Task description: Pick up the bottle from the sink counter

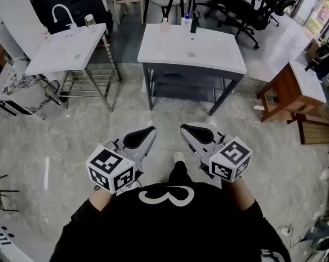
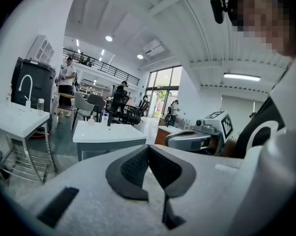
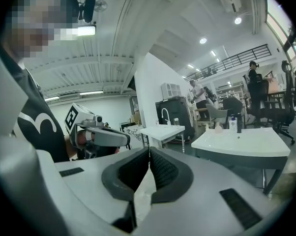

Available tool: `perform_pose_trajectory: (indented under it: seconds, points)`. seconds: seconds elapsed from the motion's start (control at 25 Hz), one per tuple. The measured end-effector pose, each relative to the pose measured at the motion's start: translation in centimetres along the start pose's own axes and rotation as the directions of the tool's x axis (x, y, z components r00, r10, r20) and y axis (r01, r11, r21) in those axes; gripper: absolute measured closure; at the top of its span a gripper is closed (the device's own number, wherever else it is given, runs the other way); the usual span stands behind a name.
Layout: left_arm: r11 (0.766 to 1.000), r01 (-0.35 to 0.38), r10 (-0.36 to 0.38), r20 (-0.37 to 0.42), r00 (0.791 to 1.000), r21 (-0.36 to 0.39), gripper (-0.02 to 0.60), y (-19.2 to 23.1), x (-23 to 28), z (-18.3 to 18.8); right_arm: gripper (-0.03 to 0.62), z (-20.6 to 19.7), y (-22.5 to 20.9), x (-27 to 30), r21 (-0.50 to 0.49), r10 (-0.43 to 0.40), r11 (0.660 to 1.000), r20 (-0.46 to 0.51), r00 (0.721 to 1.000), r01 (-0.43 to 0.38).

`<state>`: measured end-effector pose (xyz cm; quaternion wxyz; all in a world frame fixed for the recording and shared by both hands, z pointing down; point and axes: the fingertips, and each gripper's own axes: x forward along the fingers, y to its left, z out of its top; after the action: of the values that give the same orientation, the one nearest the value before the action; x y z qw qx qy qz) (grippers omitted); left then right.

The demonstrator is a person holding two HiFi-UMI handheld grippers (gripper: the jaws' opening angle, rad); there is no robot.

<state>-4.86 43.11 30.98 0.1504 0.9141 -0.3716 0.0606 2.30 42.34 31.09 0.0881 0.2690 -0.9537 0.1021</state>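
1. Both grippers are clenched on nothing. The left gripper [image 1: 143, 136] and the right gripper [image 1: 194, 133] hang close to the person's body, well apart from either sink.
2. Two small bottles stand at the far edge of the middle sink surface [image 1: 208, 56]. A blue-capped bottle [image 1: 187, 19] is just beside the dark faucet [image 1: 194, 23], and a pale pink bottle [image 1: 164, 22] is a little to its left.
3. To do this step well, I'd walk right up to the surface before reaching. I'd part one gripper's jaws on the way and bring it in level. The pads should close on the bottle's body, not its cap, from the side away from the faucet.
4. The right gripper looks the handier one for the blue-capped bottle.
5. Which bottle is meant I cannot tell. A second sink surface [image 1: 66, 53] at the left carries a white faucet [image 1: 62, 12], a glass-like cup [image 1: 89, 20] and a tiny container [image 1: 45, 33] too small to identify.
6. From this far off, the bottles' shape, fill and caps are hard to make out.
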Motion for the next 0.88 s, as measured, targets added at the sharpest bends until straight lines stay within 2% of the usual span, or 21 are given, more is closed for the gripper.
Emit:
perform_pose_trajectory:
  seconds: [0.28, 0.88]
  points:
    - [1.0, -0.015, 0.014, -0.023, 1.0, -0.02, 0.566, 2.6, 5.4, 1.3, 0.579, 0.2, -6.0, 1.6, 0.032, 0.028, 0.999, -0.026, 0.999, -0.027]
    - [0.999, -0.034, 0.031, -0.08, 0.996, -0.036, 0.566, 9.4, 21.5, 5.6, 0.579, 2.3, -23.8, 4.8, 0.109, 0.047, 0.993, -0.005, 0.999, -0.046]
